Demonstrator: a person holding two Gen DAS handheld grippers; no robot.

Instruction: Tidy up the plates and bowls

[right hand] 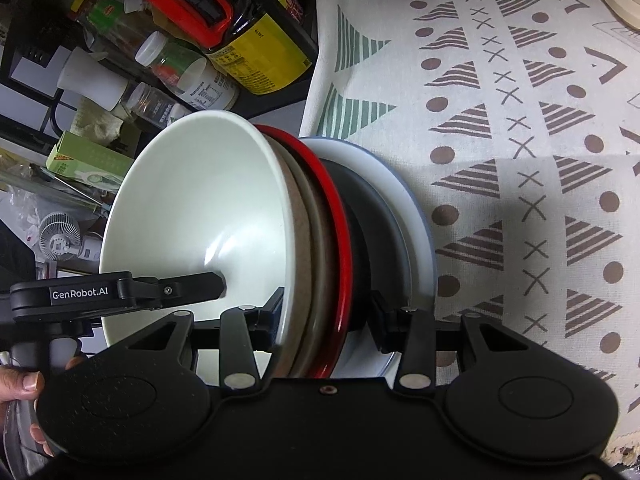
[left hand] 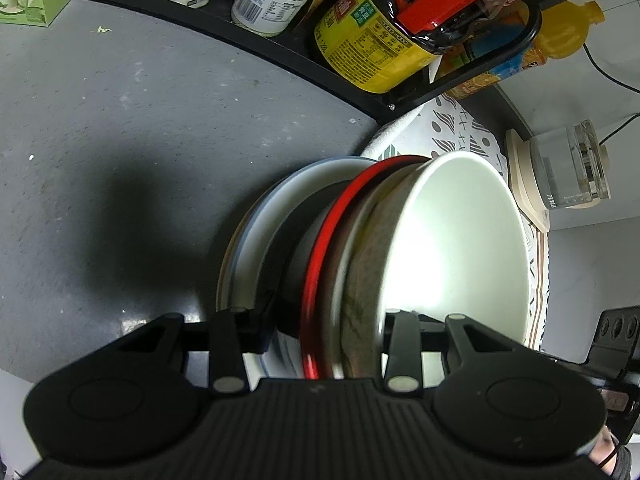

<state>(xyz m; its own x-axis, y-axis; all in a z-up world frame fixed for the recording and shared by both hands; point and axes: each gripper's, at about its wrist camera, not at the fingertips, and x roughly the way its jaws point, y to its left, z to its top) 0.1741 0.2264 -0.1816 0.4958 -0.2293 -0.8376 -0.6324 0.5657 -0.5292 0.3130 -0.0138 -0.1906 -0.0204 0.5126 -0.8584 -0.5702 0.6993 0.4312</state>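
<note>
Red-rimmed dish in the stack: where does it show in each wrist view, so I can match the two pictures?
Left wrist: the red-rimmed dish runs up the lower centre, left of the white bowl, between the left gripper fingers.
Right wrist: it sits centre, right of the white bowl, between the right gripper fingers.
Shared landmark: the yellow-labelled bottle with the red handle.

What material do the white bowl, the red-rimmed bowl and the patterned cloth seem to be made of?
White bowl: probably glazed ceramic or melamine; smooth, with a soft shine inside. Red-rimmed bowl: likely lacquered plastic or enamel; the rim gives sharp, glossy reflections. Patterned cloth: woven fabric, matte, with a visible fold and printed triangles, dots and crosses.
</note>
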